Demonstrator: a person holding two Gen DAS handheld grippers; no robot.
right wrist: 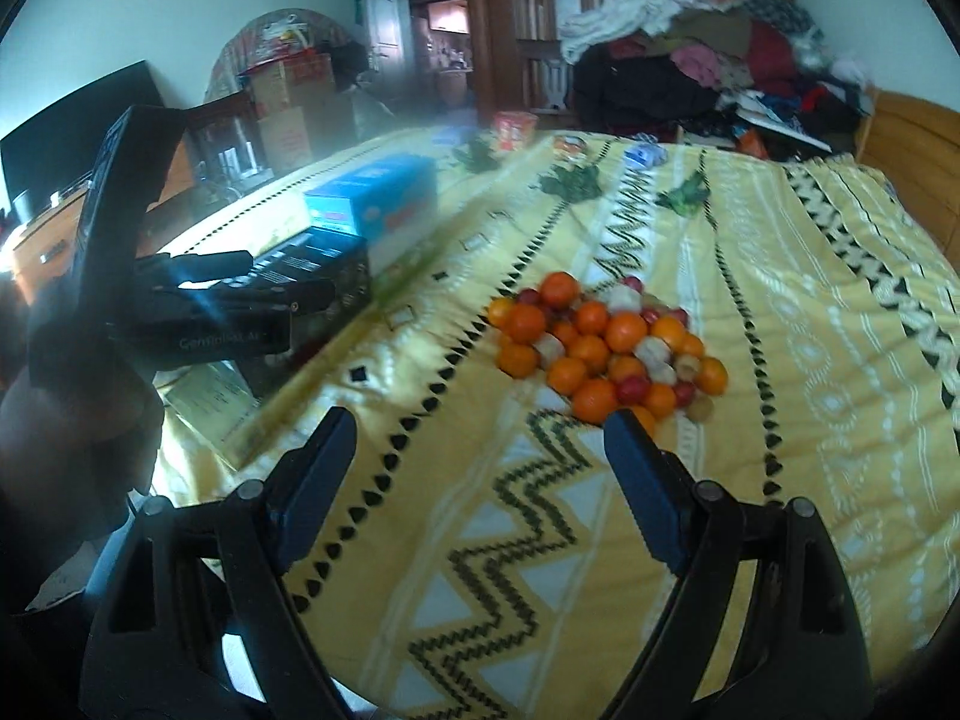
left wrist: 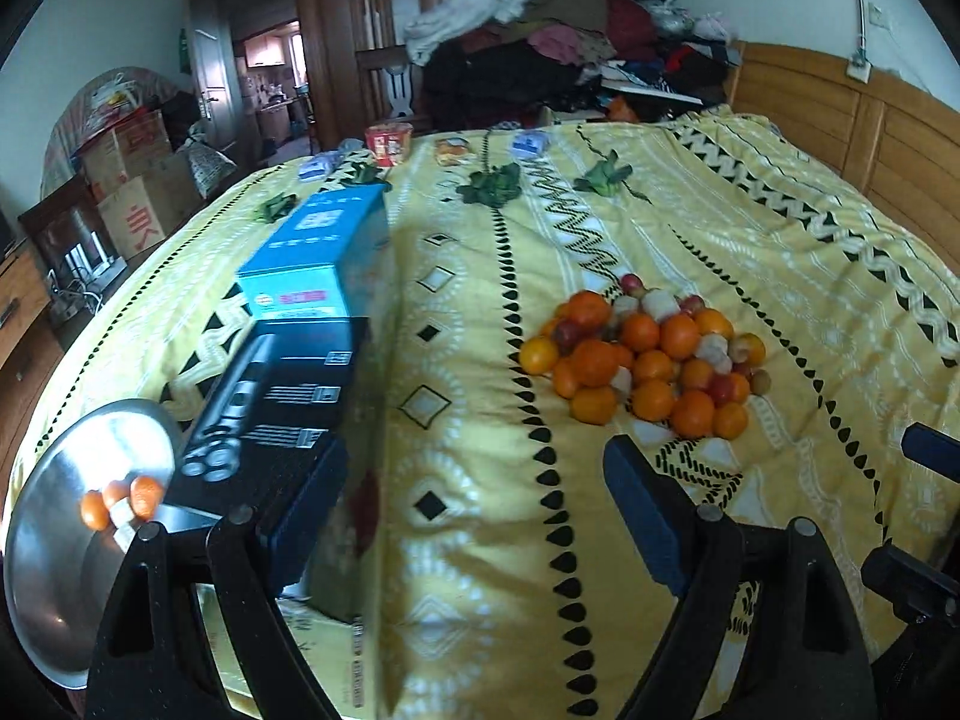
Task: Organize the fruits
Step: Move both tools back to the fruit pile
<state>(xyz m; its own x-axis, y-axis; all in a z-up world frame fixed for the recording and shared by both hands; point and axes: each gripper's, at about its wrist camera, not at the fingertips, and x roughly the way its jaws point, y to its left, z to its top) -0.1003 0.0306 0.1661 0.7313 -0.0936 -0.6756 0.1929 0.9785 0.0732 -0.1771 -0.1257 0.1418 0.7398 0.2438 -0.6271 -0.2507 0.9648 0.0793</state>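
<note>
A pile of fruit lies on the yellow patterned bedspread: several oranges, small red fruits and pale chunks. It also shows in the right wrist view. A metal plate at the lower left holds a few oranges and a pale chunk. My left gripper is open and empty, hovering between plate and pile. My right gripper is open and empty, just short of the pile's near edge. Part of the right gripper shows at the right edge of the left wrist view.
A blue box and a black box lie on the bed's left side, beside the plate. Green leafy bits, snack packs and a red cup sit at the far end. Clothes are piled beyond the bed.
</note>
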